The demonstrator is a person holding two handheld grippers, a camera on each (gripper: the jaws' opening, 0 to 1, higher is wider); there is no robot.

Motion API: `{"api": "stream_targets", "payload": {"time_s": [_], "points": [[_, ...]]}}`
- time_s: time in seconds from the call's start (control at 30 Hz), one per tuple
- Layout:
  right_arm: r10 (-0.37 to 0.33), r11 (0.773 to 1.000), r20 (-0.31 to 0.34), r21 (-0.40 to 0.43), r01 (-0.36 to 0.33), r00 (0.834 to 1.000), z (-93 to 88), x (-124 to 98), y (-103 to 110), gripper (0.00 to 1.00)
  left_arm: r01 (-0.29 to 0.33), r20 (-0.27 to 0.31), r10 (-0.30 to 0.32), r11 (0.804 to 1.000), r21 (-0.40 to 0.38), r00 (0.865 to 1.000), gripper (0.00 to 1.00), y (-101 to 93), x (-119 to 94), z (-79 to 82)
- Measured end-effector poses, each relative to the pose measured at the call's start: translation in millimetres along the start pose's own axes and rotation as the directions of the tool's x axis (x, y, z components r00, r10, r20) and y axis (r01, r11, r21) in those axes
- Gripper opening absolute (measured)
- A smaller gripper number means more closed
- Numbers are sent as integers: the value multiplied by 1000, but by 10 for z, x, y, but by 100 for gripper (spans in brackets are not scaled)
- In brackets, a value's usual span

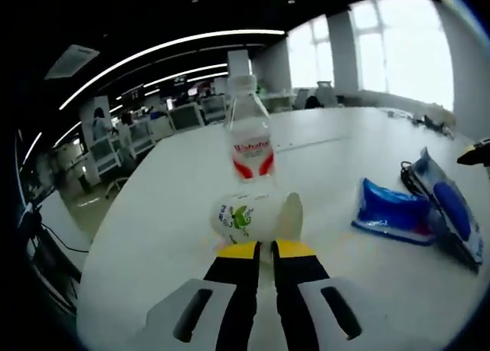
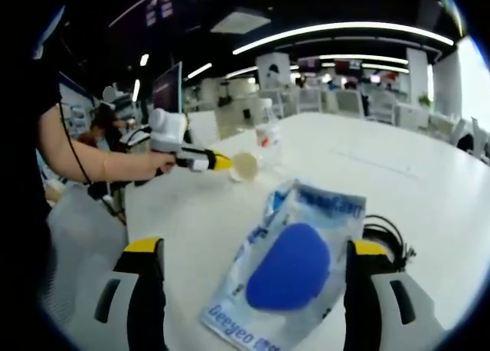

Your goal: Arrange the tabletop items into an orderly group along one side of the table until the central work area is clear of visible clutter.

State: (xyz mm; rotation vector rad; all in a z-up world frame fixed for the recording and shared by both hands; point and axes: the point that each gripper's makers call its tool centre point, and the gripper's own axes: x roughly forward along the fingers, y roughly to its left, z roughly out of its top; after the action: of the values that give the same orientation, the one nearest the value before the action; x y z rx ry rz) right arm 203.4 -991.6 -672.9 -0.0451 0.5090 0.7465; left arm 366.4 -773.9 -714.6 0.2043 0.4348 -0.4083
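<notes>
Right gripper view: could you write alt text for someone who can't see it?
A clear packet holding a blue oval item lies on a white table between the right claw's two wide-open yellow-tipped jaws. Farther back, a person's hand holds the left claw against a small white cup beside a water bottle.

Cup [image 1: 256,217] lying on table [image 1: 153,236] before upright bottle [image 1: 249,136], pouches [image 1: 417,209] to their right

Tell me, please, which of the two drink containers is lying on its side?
The small white cup at the left gripper lies sideways; the water bottle behind it stands upright.
</notes>
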Motion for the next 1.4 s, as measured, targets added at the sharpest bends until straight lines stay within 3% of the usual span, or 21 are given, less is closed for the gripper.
{"api": "stream_targets", "payload": {"time_s": [0.43, 0.6, 0.8, 0.93, 1.17, 1.4], "points": [[7, 1000, 0, -8, -7, 1000, -6, 0, 24, 96, -61, -5, 61, 998, 2, 998, 1, 125, -145, 20], [15, 999, -1, -28, -15, 1000, 26, 31, 76, 96, -46, -46, 47, 999, 15, 998, 0, 68, -261, 29], [28, 998, 3, -50, -28, 1000, 66, 47, 119, 96, -9, -67, 11, 1000, 20, 998, 0, -3, -422, 120], [38, 995, 17, -97, -36, 999, 126, 70, 146, 94, 59, -71, -61, 998, -32, 996, 0, -114, -534, 207], [42, 986, 3, -160, -41, 999, 141, 119, 157, 94, 127, -101, -121, 991, 46, 987, 0, -278, -727, 354], [62, 979, -6, -196, -62, 998, 144, 158, 255, 92, 199, -136, -190, 978, 57, 972, 0, -470, -860, 421]]}}
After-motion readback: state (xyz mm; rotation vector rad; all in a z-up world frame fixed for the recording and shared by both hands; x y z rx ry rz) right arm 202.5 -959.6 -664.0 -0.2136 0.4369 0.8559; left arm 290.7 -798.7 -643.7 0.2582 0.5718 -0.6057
